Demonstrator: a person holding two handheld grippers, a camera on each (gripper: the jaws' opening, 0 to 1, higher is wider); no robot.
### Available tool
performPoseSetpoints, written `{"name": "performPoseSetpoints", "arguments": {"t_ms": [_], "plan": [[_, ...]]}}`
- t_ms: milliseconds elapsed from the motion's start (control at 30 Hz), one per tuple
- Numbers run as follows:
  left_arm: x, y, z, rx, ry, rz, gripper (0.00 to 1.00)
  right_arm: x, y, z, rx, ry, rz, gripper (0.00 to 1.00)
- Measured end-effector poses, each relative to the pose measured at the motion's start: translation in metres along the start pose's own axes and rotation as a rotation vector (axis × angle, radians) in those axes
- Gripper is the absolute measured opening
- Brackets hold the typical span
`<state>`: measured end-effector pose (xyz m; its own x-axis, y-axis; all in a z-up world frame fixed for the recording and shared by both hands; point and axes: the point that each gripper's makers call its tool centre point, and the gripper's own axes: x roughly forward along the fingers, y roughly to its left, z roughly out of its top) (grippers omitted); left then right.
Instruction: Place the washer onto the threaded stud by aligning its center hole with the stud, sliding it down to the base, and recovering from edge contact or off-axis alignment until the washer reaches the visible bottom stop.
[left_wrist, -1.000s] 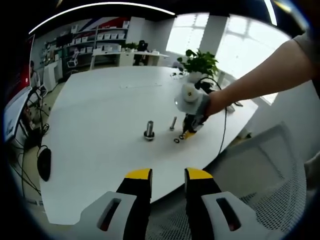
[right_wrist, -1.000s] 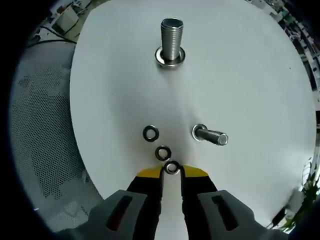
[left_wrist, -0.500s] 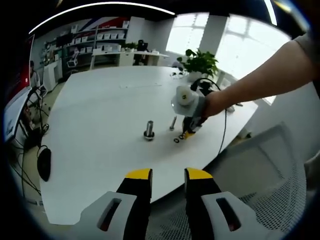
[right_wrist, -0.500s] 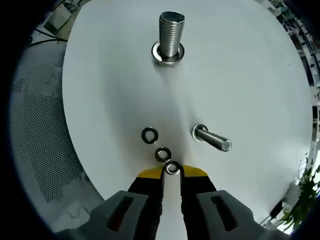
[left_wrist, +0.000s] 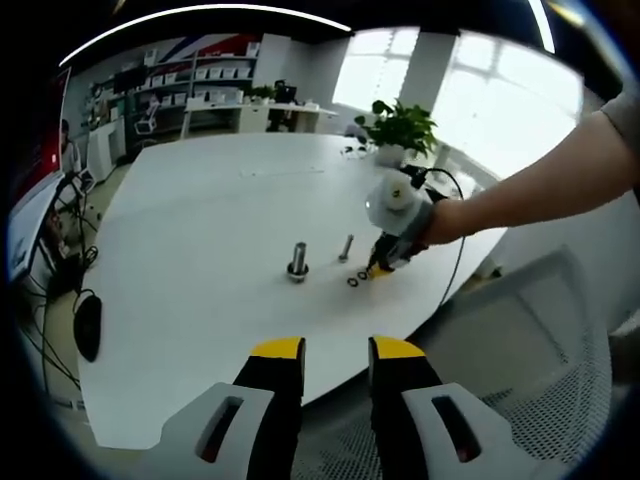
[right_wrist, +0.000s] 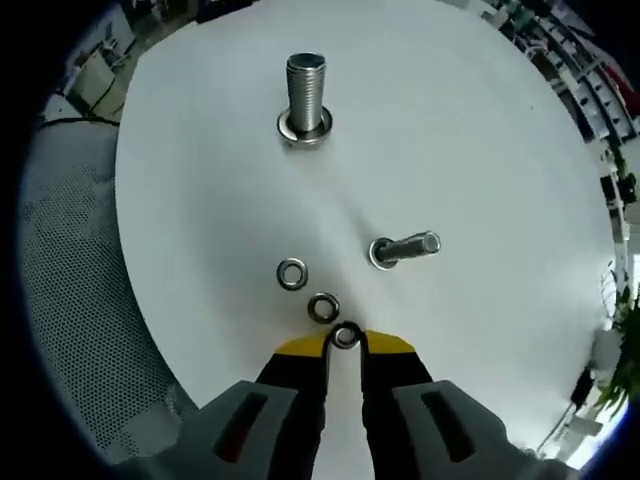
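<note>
Right claw (right_wrist: 344, 341) pinches washer (right_wrist: 345, 335).

A white round table (right_wrist: 480, 150) carries an upright threaded stud (right_wrist: 304, 100) at upper centre, a bolt (right_wrist: 402, 249) apparently leaning, and three washers (right_wrist: 291, 273) below.

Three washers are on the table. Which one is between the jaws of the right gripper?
The nearest washer, between the yellow tips of the right gripper. The middle washer and the far washer lie free on the white table.
</note>
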<state>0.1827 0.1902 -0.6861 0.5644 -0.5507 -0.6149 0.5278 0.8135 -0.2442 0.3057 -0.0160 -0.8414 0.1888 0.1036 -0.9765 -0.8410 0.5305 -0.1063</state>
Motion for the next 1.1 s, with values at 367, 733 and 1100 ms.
{"name": "performPoseSetpoints", "arguments": {"t_ms": [367, 733, 1100], "plan": [[0.000, -0.001, 0.001, 0.000, -0.006, -0.006, 0.23, -0.013, -0.001, 0.003, 0.063, -0.026, -0.010, 0.13], [-0.002, -0.001, 0.003, -0.005, -0.024, -0.004, 0.23, -0.040, -0.015, 0.033, 0.010, -0.093, -0.058, 0.13], [-0.002, -0.002, 0.005, 0.003, -0.034, -0.010, 0.24, -0.061, -0.025, 0.055, -0.027, -0.145, -0.101, 0.14]]}}
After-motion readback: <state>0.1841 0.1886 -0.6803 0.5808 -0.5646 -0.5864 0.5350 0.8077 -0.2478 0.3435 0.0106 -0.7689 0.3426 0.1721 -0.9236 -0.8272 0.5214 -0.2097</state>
